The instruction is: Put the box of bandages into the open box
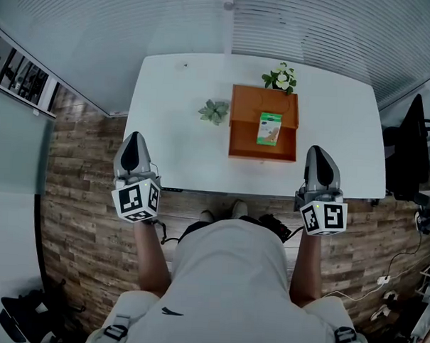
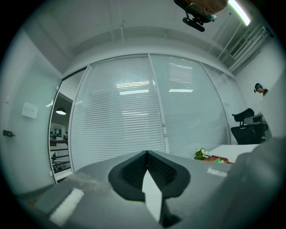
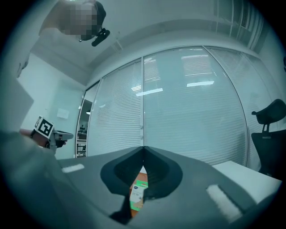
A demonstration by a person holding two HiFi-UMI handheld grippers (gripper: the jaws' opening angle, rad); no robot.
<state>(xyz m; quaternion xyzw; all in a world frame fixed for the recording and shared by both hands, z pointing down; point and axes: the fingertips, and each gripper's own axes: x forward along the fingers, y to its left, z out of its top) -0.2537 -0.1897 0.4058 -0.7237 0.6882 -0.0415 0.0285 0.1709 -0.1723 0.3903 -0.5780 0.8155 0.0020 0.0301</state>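
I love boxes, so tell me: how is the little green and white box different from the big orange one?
The orange box is much bigger, and the bandage box is small enough to lie inside it. The orange box is plain orange all over, while the bandage box is white and green. The orange box is open on top, and the bandage box looks closed. Both are rectangles, and both are on the white table.

Light grey T-shirt [image 1: 228,274]; grey left tongs [image 1: 134,138], right tongs [image 1: 317,152], each with black-and-white marker cube [image 1: 137,199]
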